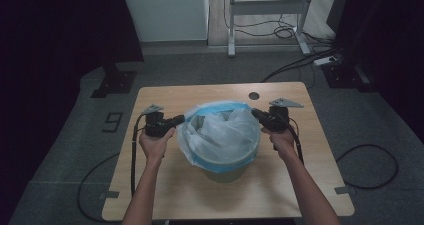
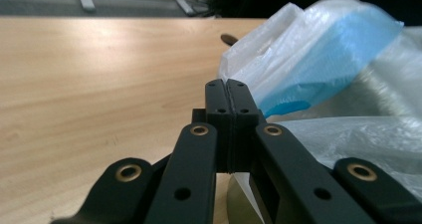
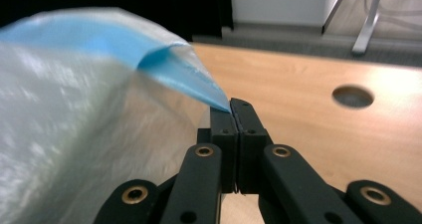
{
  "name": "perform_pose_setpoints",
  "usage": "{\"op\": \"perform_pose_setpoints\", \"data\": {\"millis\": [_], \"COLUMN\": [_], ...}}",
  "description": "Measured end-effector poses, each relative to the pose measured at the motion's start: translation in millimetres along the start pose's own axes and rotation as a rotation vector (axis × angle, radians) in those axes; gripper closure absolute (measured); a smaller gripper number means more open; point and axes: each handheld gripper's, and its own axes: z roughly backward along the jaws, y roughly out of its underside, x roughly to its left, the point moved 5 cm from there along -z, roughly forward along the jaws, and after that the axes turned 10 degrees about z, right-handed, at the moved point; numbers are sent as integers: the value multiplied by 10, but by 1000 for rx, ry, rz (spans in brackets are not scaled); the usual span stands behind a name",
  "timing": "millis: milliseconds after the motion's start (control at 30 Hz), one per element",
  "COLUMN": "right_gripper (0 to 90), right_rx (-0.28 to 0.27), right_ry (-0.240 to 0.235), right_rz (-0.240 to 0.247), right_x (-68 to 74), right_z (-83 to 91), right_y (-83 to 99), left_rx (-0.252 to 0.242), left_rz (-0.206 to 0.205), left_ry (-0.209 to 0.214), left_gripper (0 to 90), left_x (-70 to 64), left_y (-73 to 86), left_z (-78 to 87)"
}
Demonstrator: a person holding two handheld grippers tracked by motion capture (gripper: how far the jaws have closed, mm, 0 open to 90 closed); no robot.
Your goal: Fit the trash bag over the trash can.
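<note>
Left gripper [image 1: 179, 119] and right gripper [image 1: 256, 113] were each clamped on the blue-edged rim of the thin translucent plastic bin liner [image 1: 220, 130], jaws pressed together on the film at opposite sides. The liner sat in the round grey-green waste bin [image 1: 227, 171] mid-table on the light wooden table [image 1: 165, 185]. Judgement: stretch evenly outward, lower both sides together over the bin's rim, avoid tearing.

A light wooden surface [image 1: 165, 185] stands on grey floor [image 1: 60, 150]. Beyond the jaws, a round cable hole [image 1: 254, 95] pierces its far edge. Farther off stand a white cabinet [image 1: 165, 12] and a desk frame [image 1: 267, 7], with black cables [image 1: 370, 165] trailing around.
</note>
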Motion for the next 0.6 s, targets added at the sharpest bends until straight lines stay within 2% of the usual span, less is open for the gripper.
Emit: {"op": "perform_pose_setpoints", "data": {"millis": [67,167,333,367,433,600], "right_gripper": [879,880,881,881,881,881], "right_rx": [31,50,100,114,99,105], "right_ry": [-9,-16,-7,-2,10,10], "right_rz": [-7,-15,-18,-22,-33,-46], "right_x": [27,55,68,57,35,-4], "right_z": [-57,-105,-148,-156,-139,-77], "right_y": [42,76,181,225,262,362], "left_rx": [18,44,73,72,60,47], "left_rz": [13,20,31,37,44,29], "left_ry": [-3,-15,-25,-19,-3,7], "left_gripper": [892,892,893,893,892,891], "left_x": [23,38,83,95,101,88], "left_y": [30,81,171,188,208,264], "left_z": [-53,-113,-130,-122,-94,-33]}}
